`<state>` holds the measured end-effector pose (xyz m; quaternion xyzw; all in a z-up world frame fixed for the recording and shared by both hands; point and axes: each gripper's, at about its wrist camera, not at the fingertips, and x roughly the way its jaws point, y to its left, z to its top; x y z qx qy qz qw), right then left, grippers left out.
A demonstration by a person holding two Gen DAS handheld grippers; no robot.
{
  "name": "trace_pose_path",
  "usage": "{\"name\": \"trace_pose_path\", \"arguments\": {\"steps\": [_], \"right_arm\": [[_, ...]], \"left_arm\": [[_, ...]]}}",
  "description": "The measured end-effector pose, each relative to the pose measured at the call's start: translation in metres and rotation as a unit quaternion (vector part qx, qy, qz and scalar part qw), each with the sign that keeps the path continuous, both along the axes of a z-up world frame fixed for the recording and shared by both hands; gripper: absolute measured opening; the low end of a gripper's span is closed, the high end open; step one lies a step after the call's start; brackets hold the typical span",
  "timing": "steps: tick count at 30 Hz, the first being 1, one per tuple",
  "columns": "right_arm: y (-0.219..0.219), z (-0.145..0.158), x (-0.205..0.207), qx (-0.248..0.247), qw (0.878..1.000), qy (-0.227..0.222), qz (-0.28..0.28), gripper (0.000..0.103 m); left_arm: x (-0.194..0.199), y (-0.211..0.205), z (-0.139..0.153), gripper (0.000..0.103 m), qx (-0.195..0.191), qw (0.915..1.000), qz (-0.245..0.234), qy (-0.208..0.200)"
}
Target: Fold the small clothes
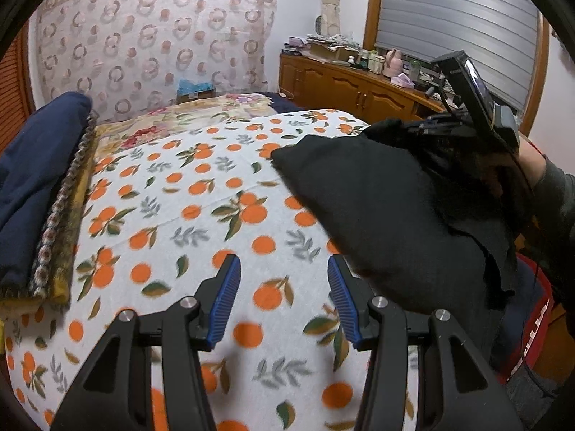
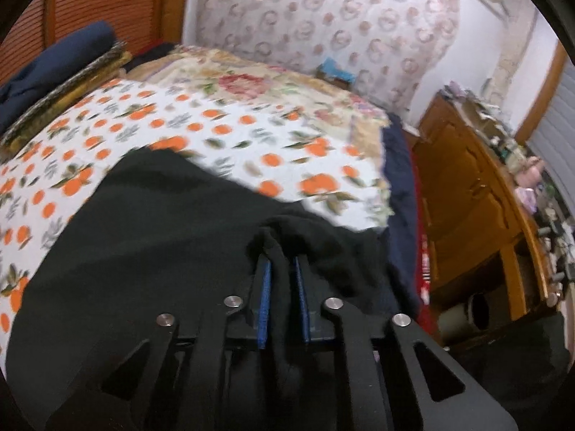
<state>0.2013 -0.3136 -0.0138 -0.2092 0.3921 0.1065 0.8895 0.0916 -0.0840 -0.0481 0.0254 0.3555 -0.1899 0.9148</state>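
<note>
A black garment (image 1: 377,208) hangs lifted over the right side of the orange-print bedspread (image 1: 179,197). My right gripper (image 2: 282,262) is shut on a bunched fold of this black garment (image 2: 161,233), and the cloth runs down between its blue pads (image 2: 265,287). The rest of the garment spreads left over the bedspread (image 2: 215,125). My left gripper (image 1: 284,262) is open just left of the garment's lower edge, above the bedspread, with nothing between its fingers. A person's hand (image 1: 532,158) holds the right gripper at the far right.
A folded stack of navy and patterned fabric (image 1: 36,179) lies along the bed's left edge. A floral blanket (image 1: 197,111) covers the far end. A wooden dresser (image 1: 359,89) with clutter on top stands to the right, beside the bed (image 2: 467,197).
</note>
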Motion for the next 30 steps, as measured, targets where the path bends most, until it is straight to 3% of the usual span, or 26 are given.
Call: {"name": "trace_pose_path", "arguments": {"steps": [4, 7, 10, 12, 14, 20, 30], "right_arm": [[-0.043, 0.014, 0.021, 0.02, 0.997, -0.019, -0.075, 0.007], [-0.062, 0.021, 0.023, 0.056, 0.995, -0.015, -0.078, 0.007], [-0.069, 0.025, 0.021, 0.056, 0.995, -0.026, -0.08, 0.02], [-0.073, 0.026, 0.02, 0.075, 0.995, -0.024, -0.068, 0.037], [-0.071, 0.023, 0.02, 0.089, 0.995, -0.016, -0.052, 0.048], [-0.063, -0.003, 0.026, 0.084, 0.996, 0.012, -0.017, 0.053], [-0.089, -0.028, 0.047, 0.15, 0.986, 0.067, -0.014, 0.064]], "left_arm": [[0.022, -0.013, 0.007, 0.049, 0.005, 0.9999, -0.013, 0.001], [0.043, -0.025, 0.011, 0.049, 0.016, 0.9997, -0.019, -0.001], [0.064, -0.033, 0.011, 0.049, 0.018, 0.9996, -0.022, 0.006], [0.08, -0.038, 0.008, 0.049, 0.019, 0.9995, -0.019, 0.015], [0.094, -0.044, 0.003, 0.049, 0.021, 0.9993, -0.02, 0.025], [0.134, -0.052, -0.015, 0.049, 0.022, 0.9977, -0.013, 0.063], [0.161, -0.058, -0.026, 0.049, 0.014, 0.9967, -0.015, 0.078]]}}
